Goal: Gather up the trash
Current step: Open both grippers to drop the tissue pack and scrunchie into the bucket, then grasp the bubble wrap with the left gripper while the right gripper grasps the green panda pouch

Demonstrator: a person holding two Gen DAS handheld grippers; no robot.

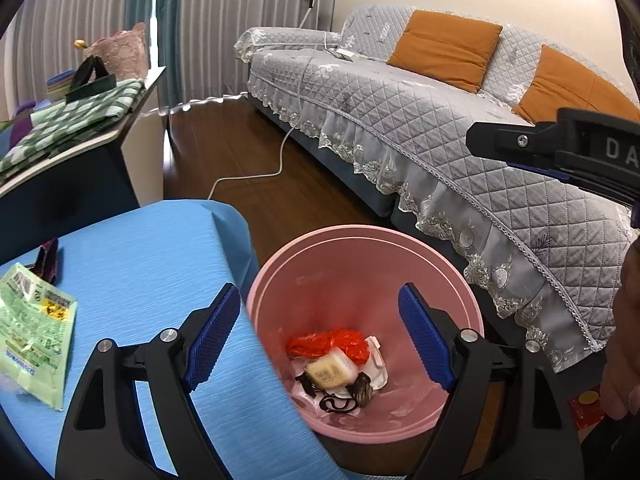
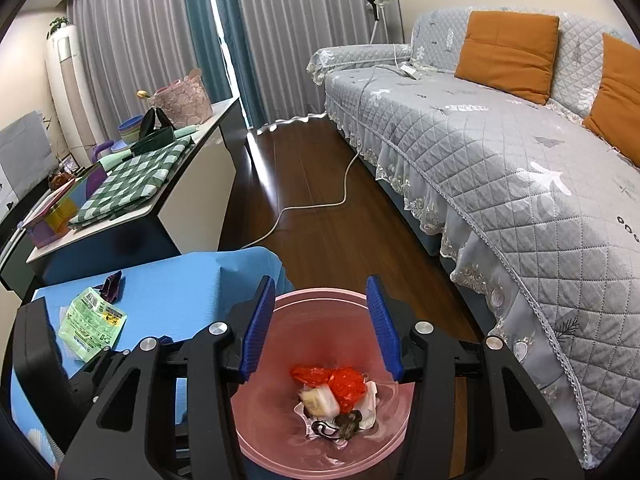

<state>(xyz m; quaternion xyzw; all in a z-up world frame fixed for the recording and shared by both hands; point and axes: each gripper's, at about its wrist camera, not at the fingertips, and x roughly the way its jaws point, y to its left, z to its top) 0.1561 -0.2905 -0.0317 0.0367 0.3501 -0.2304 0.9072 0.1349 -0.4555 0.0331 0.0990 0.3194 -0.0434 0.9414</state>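
Note:
A pink trash bin (image 1: pixel 460 304) (image 2: pixel 400 420) stands on the floor beside the blue table (image 1: pixel 152 264) (image 2: pixel 176 292). In it lie a red plastic bag (image 1: pixel 332 342) (image 2: pixel 344 384), a beige packet (image 1: pixel 330 372) (image 2: pixel 318 402) and other scraps. My left gripper (image 1: pixel 320 338) is open and empty above the bin and the table edge. My right gripper (image 2: pixel 320 328) is open and empty over the bin; its body shows in the left wrist view (image 1: pixel 560 144). A green wrapper (image 1: pixel 32 332) (image 2: pixel 92 322) and a purple wrapper (image 1: pixel 48 260) (image 2: pixel 111 284) lie on the table.
A grey quilted sofa (image 1: pixel 440 128) (image 2: pixel 500 168) with orange cushions (image 2: pixel 508 52) runs along the right. A white cable (image 1: pixel 256 172) (image 2: pixel 316 200) crosses the dark wood floor. A side counter (image 1: pixel 84 140) (image 2: pixel 132 208) holds a checked cloth, bowls and a pink basket.

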